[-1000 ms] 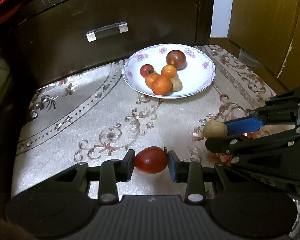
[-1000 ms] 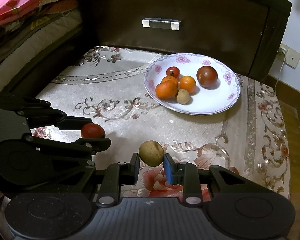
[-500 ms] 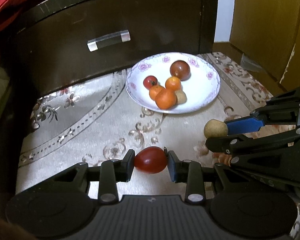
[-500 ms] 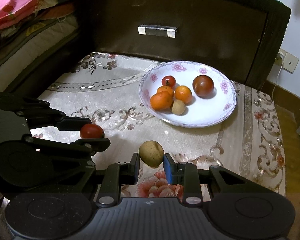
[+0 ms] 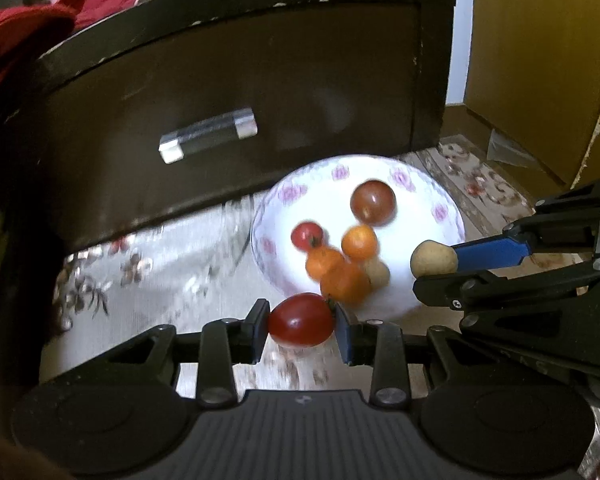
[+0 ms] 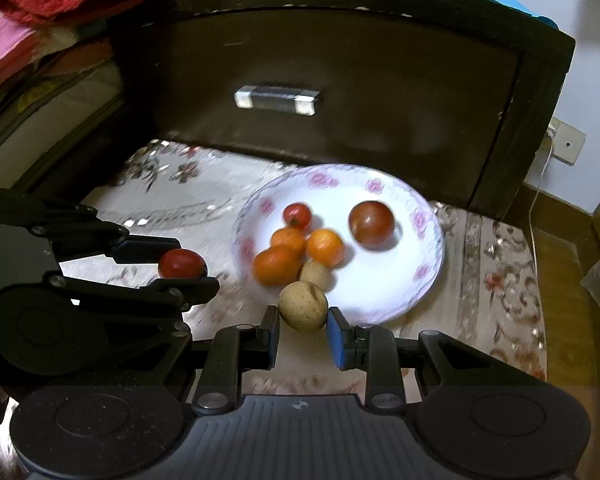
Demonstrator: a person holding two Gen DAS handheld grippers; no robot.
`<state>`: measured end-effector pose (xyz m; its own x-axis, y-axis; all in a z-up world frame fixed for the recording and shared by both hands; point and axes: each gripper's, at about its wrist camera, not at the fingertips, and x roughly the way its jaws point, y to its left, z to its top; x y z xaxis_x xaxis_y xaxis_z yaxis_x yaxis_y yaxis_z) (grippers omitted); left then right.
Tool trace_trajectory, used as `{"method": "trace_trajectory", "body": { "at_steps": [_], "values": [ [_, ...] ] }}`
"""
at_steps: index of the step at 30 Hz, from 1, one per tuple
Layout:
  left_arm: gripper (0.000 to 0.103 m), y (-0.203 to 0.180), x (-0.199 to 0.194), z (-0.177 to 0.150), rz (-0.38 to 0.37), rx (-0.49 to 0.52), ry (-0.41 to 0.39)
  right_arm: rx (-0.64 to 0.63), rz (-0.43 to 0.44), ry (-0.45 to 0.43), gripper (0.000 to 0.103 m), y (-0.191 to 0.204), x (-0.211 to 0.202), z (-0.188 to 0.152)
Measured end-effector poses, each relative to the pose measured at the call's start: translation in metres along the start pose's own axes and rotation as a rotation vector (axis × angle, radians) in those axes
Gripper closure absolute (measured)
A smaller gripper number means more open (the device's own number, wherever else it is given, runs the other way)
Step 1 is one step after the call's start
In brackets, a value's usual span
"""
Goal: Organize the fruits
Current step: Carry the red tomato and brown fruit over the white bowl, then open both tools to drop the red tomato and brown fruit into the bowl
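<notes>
- The left gripper (image 5: pixel 301 320) is clamped on an oval red tomato (image 5: pixel 301 320), smooth and glossy. Its long axis runs crosswise between the pads, with the stem end against the right-hand pad.
- The right gripper (image 6: pixel 303 313) is clamped on a tan fruit (image 6: pixel 303 306), roundish, matte and rough-skinned. It has a shallow crease on top and leans slightly to the left.
- Both held fruits hang near the front rim of the plate (image 6: pixel 428 280): the tomato by its left front edge, the tan fruit at its front edge.
- The plate is round, shallow, white glazed ware, with pink flowers printed around the rim. It sits on a pale cloth (image 6: pixel 500 280) patterned with scrolls and blossoms.
- On the plate lie a large dark red tomato (image 6: pixel 371 219), a small red tomato (image 6: pixel 297 214), three orange fruits (image 6: pixel 325 246) clustered together, and a small tan fruit (image 6: pixel 317 274) touching them.
- Motion blur softens the plate's contents, so the orange fruits are probably tangerines.
- Behind the plate stands a dark wooden drawer front (image 6: pixel 340 80) with a clear bar handle (image 6: pixel 277 100).
</notes>
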<state>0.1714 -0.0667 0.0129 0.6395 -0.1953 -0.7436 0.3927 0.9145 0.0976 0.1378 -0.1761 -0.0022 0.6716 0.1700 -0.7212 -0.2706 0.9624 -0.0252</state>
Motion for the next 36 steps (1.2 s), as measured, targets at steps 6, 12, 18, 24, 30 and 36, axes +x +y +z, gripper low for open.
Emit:
{"method": "trace_trajectory", "body": {
  "at_steps": [6, 12, 18, 24, 30, 36],
  "values": [
    [0.063, -0.001, 0.022, 0.026, 0.010, 0.032, -0.005, 0.014, -0.008, -0.017, 0.078, -0.022, 0.016, 0.021],
    [0.063, -0.008, 0.045, 0.039, 0.009, 0.065, 0.008, 0.030, -0.004, 0.005, 0.078, -0.041, 0.035, 0.029],
    [0.063, -0.008, 0.058, 0.046, -0.005, 0.068, 0.007, 0.044, -0.012, 0.012, 0.078, -0.053, 0.045, 0.033],
    [0.063, -0.005, 0.068, 0.048, -0.007, 0.075, 0.015, 0.053, -0.006, 0.019, 0.078, -0.057, 0.051, 0.035],
    [0.063, -0.004, 0.071, 0.049, -0.006, 0.082, 0.010, 0.062, 0.001, 0.019, 0.077, -0.058, 0.054, 0.036],
    [0.062, -0.003, 0.073, 0.047, -0.008, 0.071, 0.020, 0.060, -0.008, 0.014, 0.076, -0.057, 0.056, 0.034]
  ]
}}
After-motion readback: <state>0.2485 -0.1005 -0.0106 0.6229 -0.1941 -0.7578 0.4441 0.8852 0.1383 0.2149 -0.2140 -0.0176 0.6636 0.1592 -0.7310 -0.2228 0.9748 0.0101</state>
